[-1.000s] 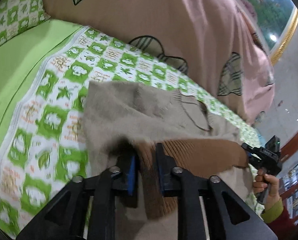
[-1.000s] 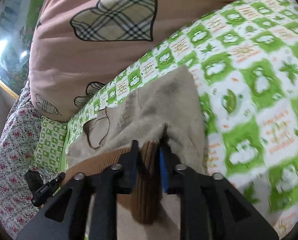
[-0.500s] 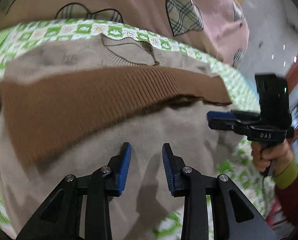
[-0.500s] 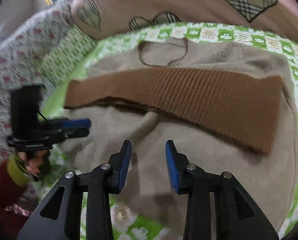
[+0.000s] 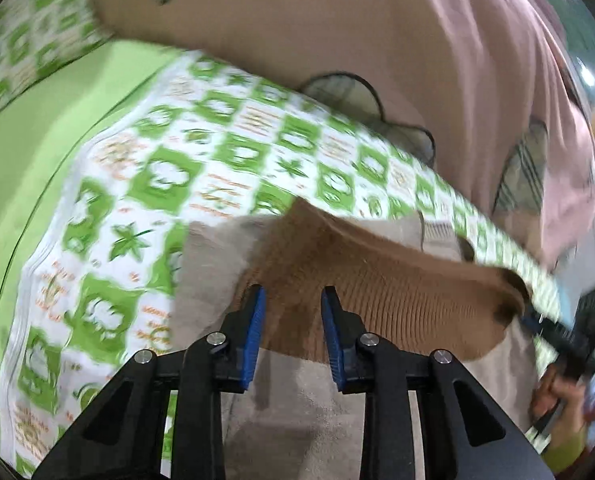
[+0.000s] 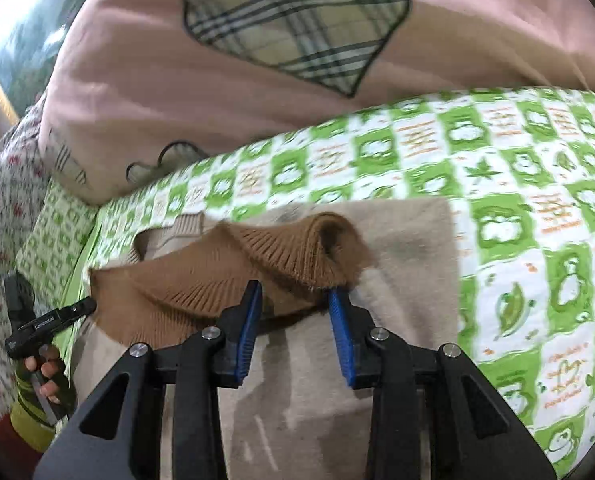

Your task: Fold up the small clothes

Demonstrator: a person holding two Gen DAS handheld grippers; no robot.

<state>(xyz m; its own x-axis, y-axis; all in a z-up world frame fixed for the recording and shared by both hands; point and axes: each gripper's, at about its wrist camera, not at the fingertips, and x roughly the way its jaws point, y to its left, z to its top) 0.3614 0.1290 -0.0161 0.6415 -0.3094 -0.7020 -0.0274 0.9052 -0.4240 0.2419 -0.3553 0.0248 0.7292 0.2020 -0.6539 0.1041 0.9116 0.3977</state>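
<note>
A beige sweater [image 5: 297, 400] lies on the green-and-white sheet [image 5: 157, 180], its brown ribbed hem [image 5: 397, 292] folded up across it. My left gripper [image 5: 291, 300] is at the hem's left end; its jaws are closing, with the hem between the blue pads but not pinched. In the right wrist view the hem [image 6: 177, 292] is curled up at its right end. My right gripper [image 6: 295, 300] stands open there, the curled hem between its pads. Each gripper shows in the other's view: right gripper [image 5: 553, 332], left gripper [image 6: 53, 320].
A pink quilt [image 6: 177, 80] with plaid hearts is heaped along the far side, close behind the sweater's collar. A floral fabric [image 6: 5, 200] lies at the far left. Plain green sheet [image 5: 37, 160] spreads to the left of the patterned part.
A second ago both grippers were shut on the hem. Half a second ago they hung open over the beige middle. Now each is back at a hem end, and the right end has curled up.
</note>
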